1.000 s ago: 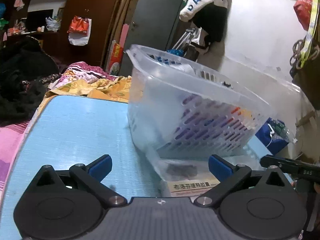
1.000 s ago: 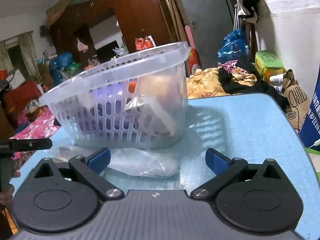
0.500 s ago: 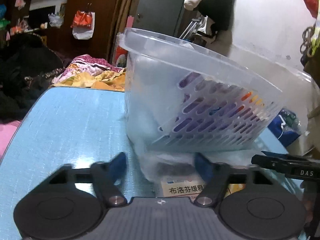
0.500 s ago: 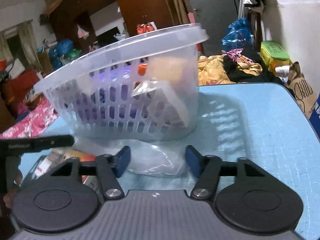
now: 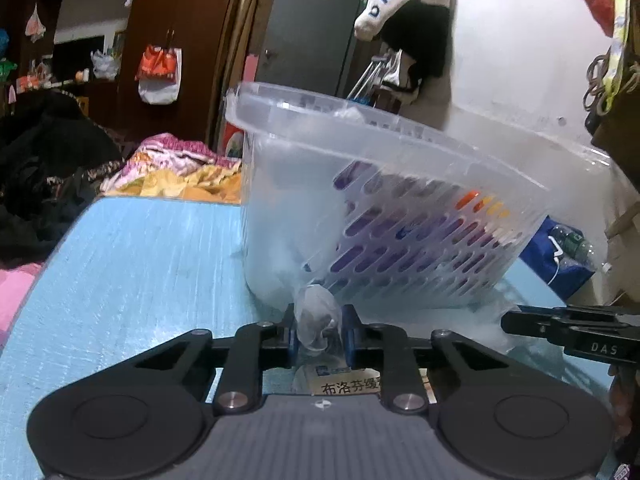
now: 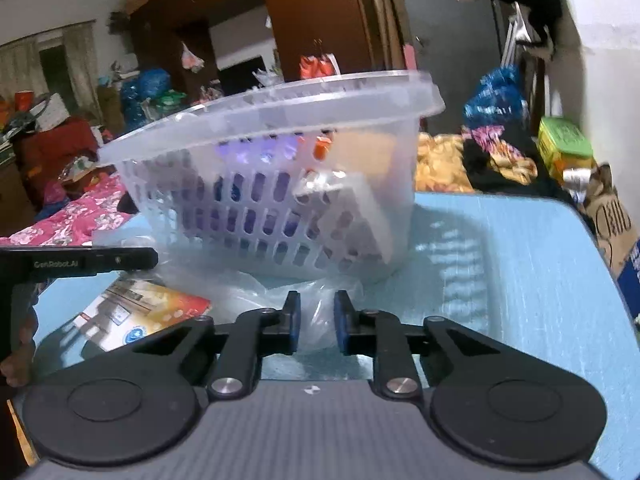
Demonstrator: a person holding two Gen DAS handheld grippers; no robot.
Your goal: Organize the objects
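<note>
A clear slotted plastic basket (image 5: pixel 400 200) holding several items rests tilted on a clear plastic bag (image 5: pixel 318 322) on the blue table (image 5: pixel 140 264). The bag holds a printed medicine box (image 6: pixel 140 312). My left gripper (image 5: pixel 319 338) is shut on a bunched edge of the bag below the basket. My right gripper (image 6: pixel 316 322) is shut on the bag's other side (image 6: pixel 320 308) in front of the basket (image 6: pixel 280 184). Each gripper shows in the other's view: the right one (image 5: pixel 568 328), the left one (image 6: pixel 80 262).
A bed with patterned bedding (image 5: pixel 176 168) lies beyond the table's far edge. A blue box (image 5: pixel 560 264) sits off the table's right side. Bags and a green box (image 6: pixel 564 144) stand on the floor beyond the table (image 6: pixel 520 260).
Both grippers went from wide open to shut on the plastic bag under the basket. Both moved lower and closer to the basket.
</note>
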